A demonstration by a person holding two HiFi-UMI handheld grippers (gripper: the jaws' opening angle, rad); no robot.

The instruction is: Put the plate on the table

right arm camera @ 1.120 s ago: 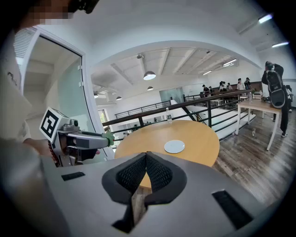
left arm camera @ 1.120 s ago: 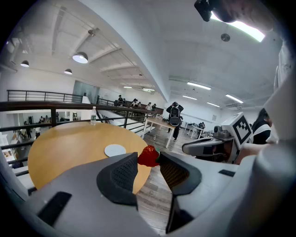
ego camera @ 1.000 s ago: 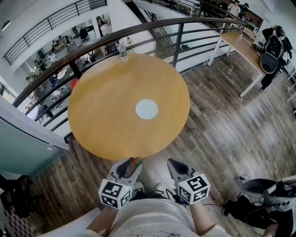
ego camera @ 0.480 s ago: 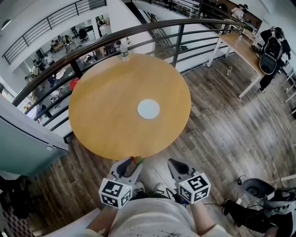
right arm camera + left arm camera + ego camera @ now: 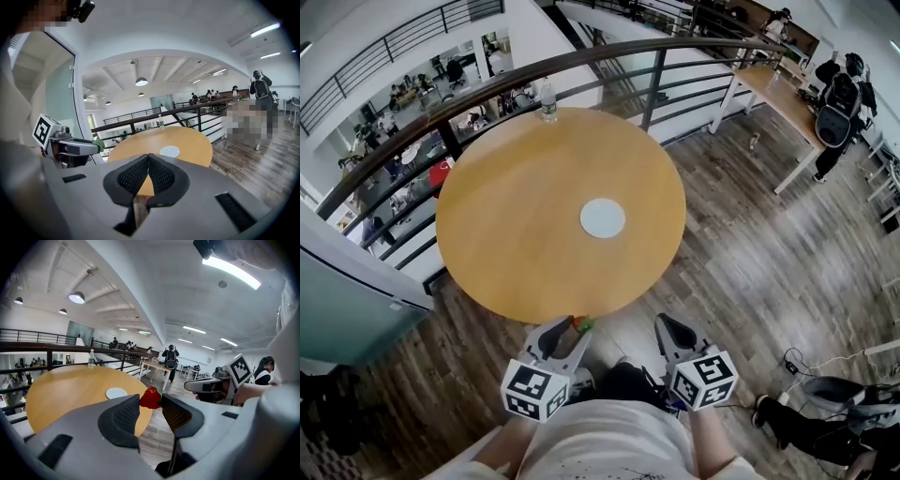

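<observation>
Jaws on the left gripper (image 5: 567,331) pinch a small red fruit (image 5: 151,398); right gripper (image 5: 668,329) is closed and empty. Both hover just short of the round table (image 5: 506,244) edge, with the plate (image 5: 602,217) at mid-table.

Round wooden worktop carrying 2 things.

The worktop (image 5: 511,239) is 1 round, honey-coloured wooden disc that stands on a grey-brown plank floor (image 5: 750,267), with its far side close to a curved railing (image 5: 581,58). 1 pale, flat, round plate (image 5: 602,217) lies directly on the wood, a little right of the centre in the head view and well apart from the rim. 1 clear bottle (image 5: 548,101) stands upright just inside the far rim, on the railing side, well apart from the plate. Both gripper views show the same 2 things on the same top.
</observation>
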